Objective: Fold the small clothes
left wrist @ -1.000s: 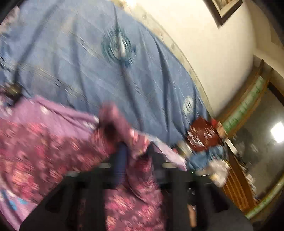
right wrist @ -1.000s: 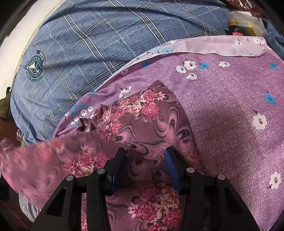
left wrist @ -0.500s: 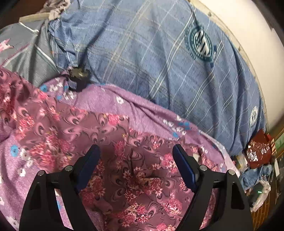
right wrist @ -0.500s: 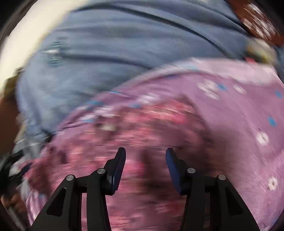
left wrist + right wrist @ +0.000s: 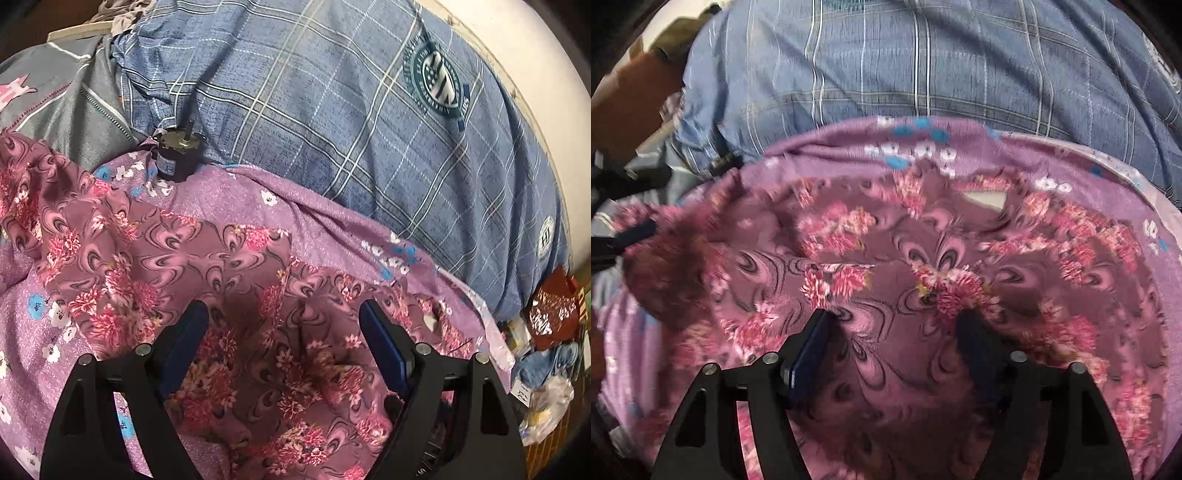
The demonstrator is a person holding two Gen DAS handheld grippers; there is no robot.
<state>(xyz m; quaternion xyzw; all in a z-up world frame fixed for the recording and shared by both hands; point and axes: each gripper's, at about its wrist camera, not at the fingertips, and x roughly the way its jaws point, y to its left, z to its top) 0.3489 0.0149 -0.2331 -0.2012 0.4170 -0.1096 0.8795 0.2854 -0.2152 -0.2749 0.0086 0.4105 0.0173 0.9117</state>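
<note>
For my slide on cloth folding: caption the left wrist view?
Open left hand-held gripper above a floral garment spread on a purple sheet, small motor behind, blue plaid bedding beyond.

Garment [image 5: 229, 280] lies on sheet [image 5: 332, 221], quilt [image 5: 332, 110] behind

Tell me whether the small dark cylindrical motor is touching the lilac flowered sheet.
Touching. The left wrist view shows the small dark cylindrical motor resting with its base on the edge of the lilac flowered sheet, no gap between them.
</note>
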